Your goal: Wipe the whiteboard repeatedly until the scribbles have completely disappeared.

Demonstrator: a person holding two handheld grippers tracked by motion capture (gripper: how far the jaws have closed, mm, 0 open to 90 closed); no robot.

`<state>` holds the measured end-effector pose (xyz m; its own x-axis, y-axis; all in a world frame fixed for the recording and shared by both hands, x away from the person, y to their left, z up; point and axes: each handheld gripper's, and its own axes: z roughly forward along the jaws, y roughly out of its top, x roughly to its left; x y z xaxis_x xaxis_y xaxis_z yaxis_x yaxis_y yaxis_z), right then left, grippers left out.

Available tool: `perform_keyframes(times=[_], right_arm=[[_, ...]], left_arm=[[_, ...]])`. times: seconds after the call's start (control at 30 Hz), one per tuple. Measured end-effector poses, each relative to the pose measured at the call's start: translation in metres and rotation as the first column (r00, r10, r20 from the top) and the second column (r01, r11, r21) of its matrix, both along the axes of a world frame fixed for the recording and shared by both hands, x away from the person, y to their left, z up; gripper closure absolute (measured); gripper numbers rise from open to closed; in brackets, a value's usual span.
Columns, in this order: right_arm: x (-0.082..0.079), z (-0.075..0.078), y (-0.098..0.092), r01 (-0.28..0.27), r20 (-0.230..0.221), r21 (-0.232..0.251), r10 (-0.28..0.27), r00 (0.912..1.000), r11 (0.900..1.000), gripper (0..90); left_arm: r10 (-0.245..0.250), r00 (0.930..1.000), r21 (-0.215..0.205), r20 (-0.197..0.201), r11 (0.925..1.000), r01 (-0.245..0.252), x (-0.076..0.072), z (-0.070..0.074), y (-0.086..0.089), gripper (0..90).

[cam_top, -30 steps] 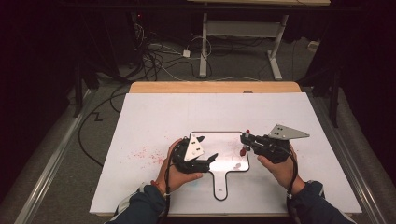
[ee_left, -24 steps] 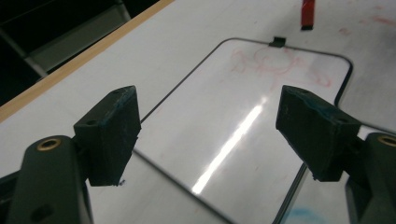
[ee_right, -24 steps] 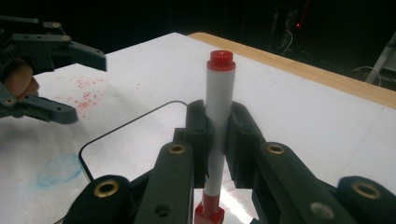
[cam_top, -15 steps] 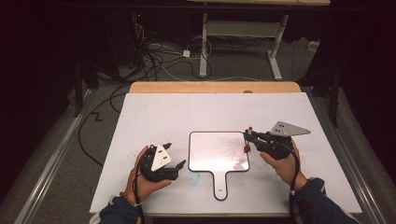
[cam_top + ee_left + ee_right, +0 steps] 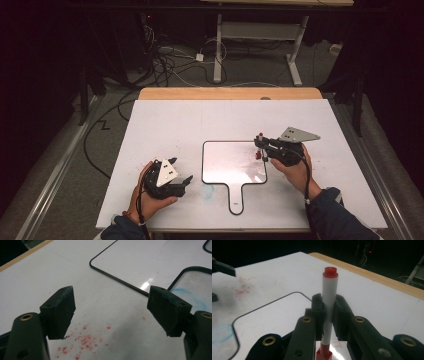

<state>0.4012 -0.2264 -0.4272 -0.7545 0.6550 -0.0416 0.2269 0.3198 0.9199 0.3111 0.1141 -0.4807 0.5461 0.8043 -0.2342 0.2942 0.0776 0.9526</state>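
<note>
The right tool (image 5: 260, 146) was clamped on a red-capped marker (image 5: 328, 305), holding it upright just above the right edge of the small handled whiteboard (image 5: 225, 161), which lay toward the near edge of the table (image 5: 200, 120). The left tool (image 5: 186, 181) rested near the table's near-left part, apart from the board; its jaws had just been opening and stood wide with nothing between them. With the board unbraced, pressing the marker's tip down could have pushed it across the slick table. The marker might also have twisted in the narrow pads (image 5: 318, 307), smearing more ink like the red specks (image 5: 85, 340) already there.
</note>
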Motion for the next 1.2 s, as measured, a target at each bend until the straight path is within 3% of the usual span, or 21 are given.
perform_keyframes(times=[0.2, 0.3, 0.4, 0.57, 0.73, 0.83, 0.93, 1.07, 1.1, 1.2], right_arm=[[0.022, -0.015, 0.012, 0.034, 0.008, -0.029, -0.034, 0.9994, 0.999, 81.5], [0.029, -0.014, 0.016, 0.067, 0.052, -0.075, -0.063, 0.9967, 0.995, 81.5], [0.034, -0.015, 0.016, 0.102, 0.08, -0.089, -0.095, 0.9923, 0.991, 81.5], [0.034, -0.018, 0.018, 0.131, 0.089, -0.07, -0.124, 0.9882, 0.989, 81.5], [0.029, -0.021, 0.038, 0.059, 0.068, -0.034, -0.056, 0.9961, 0.998, 81.5], [0.024, -0.02, 0.045, 0.033, 0.07, -0.043, -0.03, 0.9971, 0.999, 81.6], [0.027, -0.02, 0.04, 0.052, 0.078, -0.052, -0.048, 0.9958, 0.997, 81.6], [0.036, -0.02, 0.022, 0.143, 0.089, -0.047, -0.138, 0.9864, 0.989, 81.6], [0.037, -0.021, 0.019, 0.147, 0.075, -0.023, -0.145, 0.9867, 0.989, 81.6], [0.033, -0.021, 0.024, 0.122, 0.069, -0.019, -0.12, 0.9904, 0.992, 81.6]], left_arm=[[0.006, 1.0, 0.0, -0.001, 1.0, -0.006, -0.001, 0.0, 0.003, 21.4], [0.008, 1.0, 0.003, 0.001, 1.0, -0.008, -0.002, -0.001, 0.003, 21.4], [0.002, 1.0, 0.001, 0.0, 1.0, -0.002, -0.002, 0.0, 0.002, 21.4], [-0.013, 0.9999, 0.015, -0.006, 0.9998, 0.013, -0.003, -0.003, -0.002, 21.4], [-0.013, 0.9999, 0.008, -0.002, 0.9999, 0.013, -0.004, -0.001, -0.002, 21.3], [-0.015, 0.9999, 0.007, -0.007, 0.9999, 0.015, -0.004, -0.002, -0.002, 21.4], [-0.019, 0.9998, 0.013, -0.011, 0.9997, 0.019, -0.004, -0.003, -0.002, 21.4], [-0.016, 0.9999, 0.007, -0.004, 0.9998, 0.016, -0.005, -0.001, -0.002, 21.4], [-0.014, 0.9999, 0.006, -0.004, 0.9999, 0.014, -0.004, -0.001, -0.002, 21.4], [-0.014, 0.9999, 0.006, -0.006, 0.9999, 0.014, -0.004, -0.002, -0.002, 21.4]])
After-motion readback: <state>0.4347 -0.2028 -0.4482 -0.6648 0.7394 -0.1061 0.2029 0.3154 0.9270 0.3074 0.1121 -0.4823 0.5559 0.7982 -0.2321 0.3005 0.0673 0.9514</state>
